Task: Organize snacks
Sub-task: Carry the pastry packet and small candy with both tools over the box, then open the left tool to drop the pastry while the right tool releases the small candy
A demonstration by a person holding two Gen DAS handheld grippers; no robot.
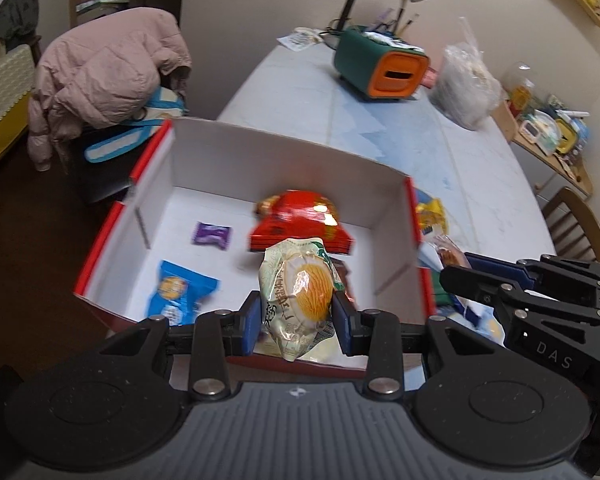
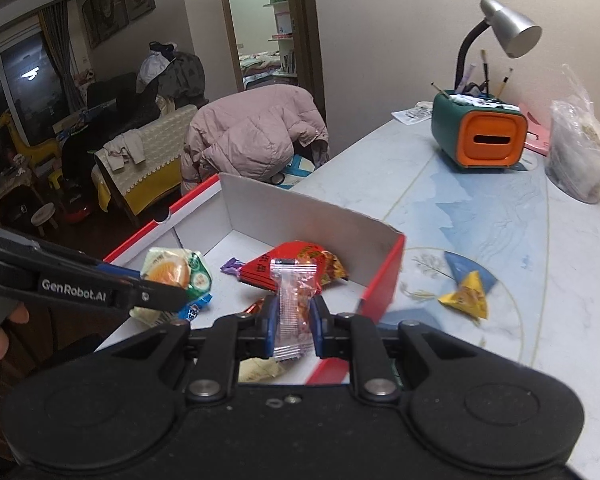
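both grippers are hovering over the open red box [image 1: 410, 216]: left gripper [image 1: 296, 312] is clamping a pastry packet [image 1: 300, 292], right gripper [image 2: 293, 322] a clear candy wrapper [image 2: 292, 312]; best releasing each low, onto bare floor.

Pale green pastry packet [image 1: 298, 300] and clear pink candy wrapper [image 2: 294, 312], perhaps candy, above red box [image 1: 410, 216].

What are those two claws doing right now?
Left gripper: closed on a pale green pastry packet.
Right gripper: closed on a small clear pink candy wrapper.
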